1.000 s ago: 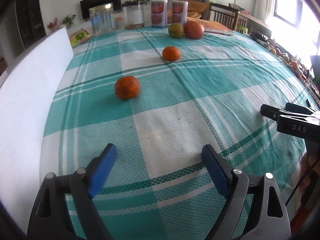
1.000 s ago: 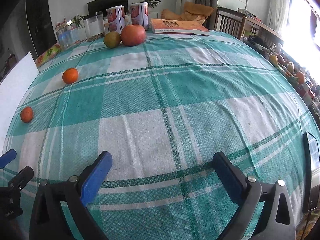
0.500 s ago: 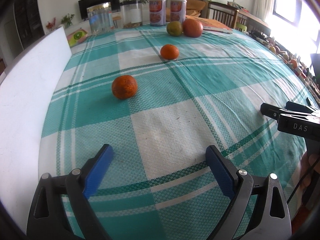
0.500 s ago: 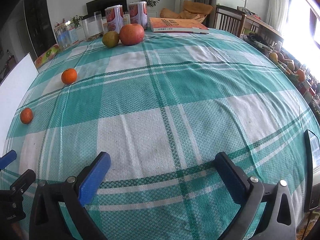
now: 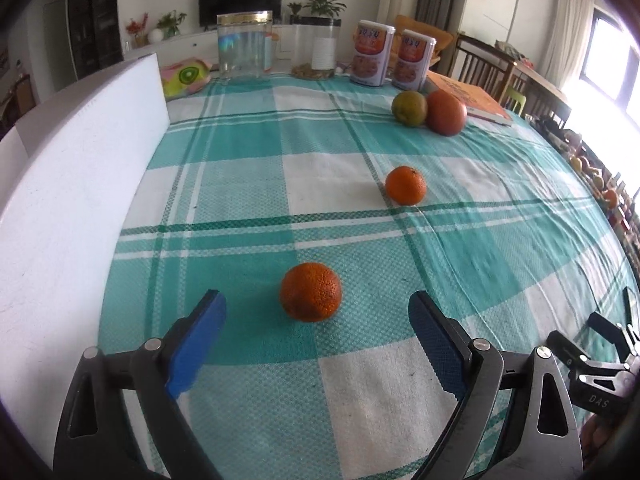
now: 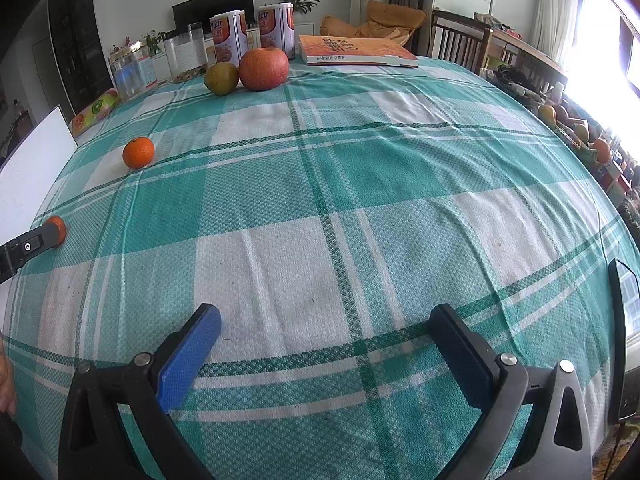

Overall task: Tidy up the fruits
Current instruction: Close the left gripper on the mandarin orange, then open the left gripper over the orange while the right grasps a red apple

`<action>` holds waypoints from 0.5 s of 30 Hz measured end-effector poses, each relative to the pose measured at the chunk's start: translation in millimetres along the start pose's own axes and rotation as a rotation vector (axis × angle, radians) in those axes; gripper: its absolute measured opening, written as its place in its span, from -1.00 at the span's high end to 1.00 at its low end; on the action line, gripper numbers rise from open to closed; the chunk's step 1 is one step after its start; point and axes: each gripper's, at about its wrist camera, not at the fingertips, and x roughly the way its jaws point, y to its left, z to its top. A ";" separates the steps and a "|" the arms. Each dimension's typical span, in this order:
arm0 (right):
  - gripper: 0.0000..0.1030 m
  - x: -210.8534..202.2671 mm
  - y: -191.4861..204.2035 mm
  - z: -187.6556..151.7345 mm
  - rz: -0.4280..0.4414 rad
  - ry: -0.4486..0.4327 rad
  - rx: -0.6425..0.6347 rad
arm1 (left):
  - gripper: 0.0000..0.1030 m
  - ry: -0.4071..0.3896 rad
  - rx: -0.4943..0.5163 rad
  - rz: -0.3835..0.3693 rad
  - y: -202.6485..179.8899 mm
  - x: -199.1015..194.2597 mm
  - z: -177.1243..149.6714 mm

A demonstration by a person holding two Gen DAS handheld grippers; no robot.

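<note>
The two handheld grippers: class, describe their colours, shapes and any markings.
The left gripper and the right gripper look alike: black, angular plastic frames with triangular cut-outs and silver rivets, each with flat blue pads. Seen from the left wrist view, the right gripper's frame bears white lettering, "DAS".

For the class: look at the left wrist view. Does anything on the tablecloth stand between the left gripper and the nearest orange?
Nothing visible does. The nearest orange lies just ahead of the left gripper, whose jaws are closing with no pad touching it yet; only bare tablecloth lies between.
</note>
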 end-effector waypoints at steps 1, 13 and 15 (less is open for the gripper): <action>-1.00 0.1 -0.2 0.1 0.000 0.000 0.000 | -0.63 0.001 0.005 0.007 -0.5 3.4 -0.7; -1.00 -0.1 0.2 0.1 0.000 0.000 0.001 | 0.39 0.007 0.005 -0.055 4.5 -14.4 -19.7; -1.00 0.0 -0.1 0.2 0.000 0.001 0.001 | 0.37 0.013 0.020 -0.065 2.6 -19.4 -26.3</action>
